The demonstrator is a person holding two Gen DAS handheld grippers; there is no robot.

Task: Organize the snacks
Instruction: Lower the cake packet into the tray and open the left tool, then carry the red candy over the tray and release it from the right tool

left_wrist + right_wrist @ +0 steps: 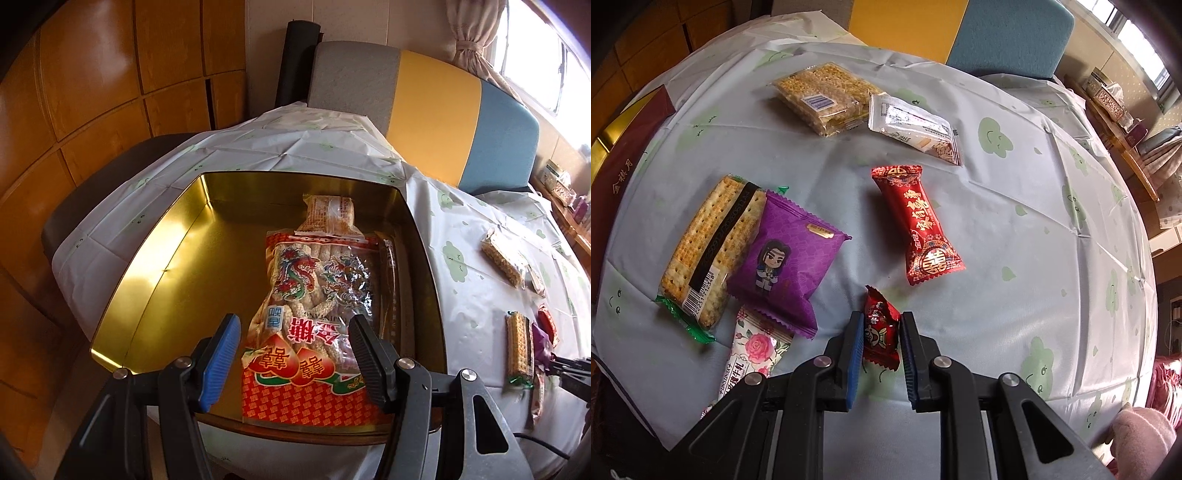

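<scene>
On the cloud-print tablecloth (pixel 997 229), the right gripper (pixel 881 350) is clamping a small red candy (pixel 881 332), its length pointing away, while the left gripper (pixel 295 354) is hanging spread over the gold tin (pixel 162 280) lying left of that candy.

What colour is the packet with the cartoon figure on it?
Purple packet, with zigzag edges; clearest in the right wrist view.

A gold-lined rectangular metal tin (pixel 155 266) sits on the worktop (pixel 1015 229), with a big red-printed bag of sesame sticks (pixel 314 325) lying inside along its right wall. A clear-wrapped rice cake (pixel 328 216) lies behind the bag. Right of the tin, loose snacks lie spread: a purple cartoon-printed pouch (pixel 786 258) overlaps a clear-wrapped cracker stack (pixel 709 251), with a long red foil candy (pixel 923 225) to their right.
</scene>
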